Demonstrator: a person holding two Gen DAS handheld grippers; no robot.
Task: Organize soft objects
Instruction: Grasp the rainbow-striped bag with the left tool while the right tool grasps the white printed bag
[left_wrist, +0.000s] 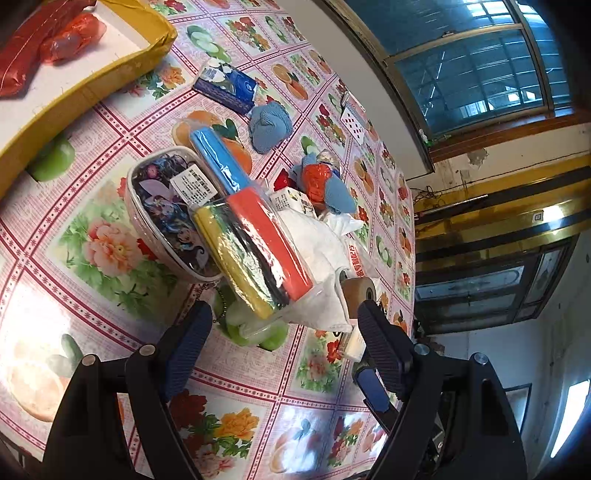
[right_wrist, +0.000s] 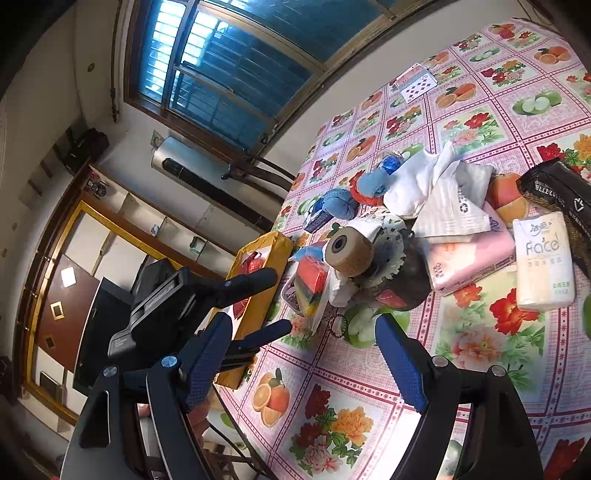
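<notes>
A pile of soft things lies on the flowered tablecloth (left_wrist: 92, 236). In the left wrist view a clear bag of yellow, red and blue cloths (left_wrist: 251, 236) leans on a cartoon-print pouch (left_wrist: 166, 206), with a white cloth (left_wrist: 321, 251) beside it. Farther back are a blue knitted cloth (left_wrist: 269, 125) and a blue tissue pack (left_wrist: 225, 85). My left gripper (left_wrist: 284, 332) is open, just short of the bag. My right gripper (right_wrist: 306, 354) is open over bare tablecloth, in front of the tape roll (right_wrist: 349, 251). A pink tissue pack (right_wrist: 469, 258) and a white "Face" pack (right_wrist: 543, 258) lie to its right.
A yellow box (left_wrist: 92, 85) at the upper left holds red plastic bags (left_wrist: 48, 40). Playing cards (right_wrist: 413, 81) lie near the far table edge. A black packet (right_wrist: 561, 195) and white plastic bags (right_wrist: 443, 192) sit at the right. The left gripper's body (right_wrist: 166, 306) is beside the box.
</notes>
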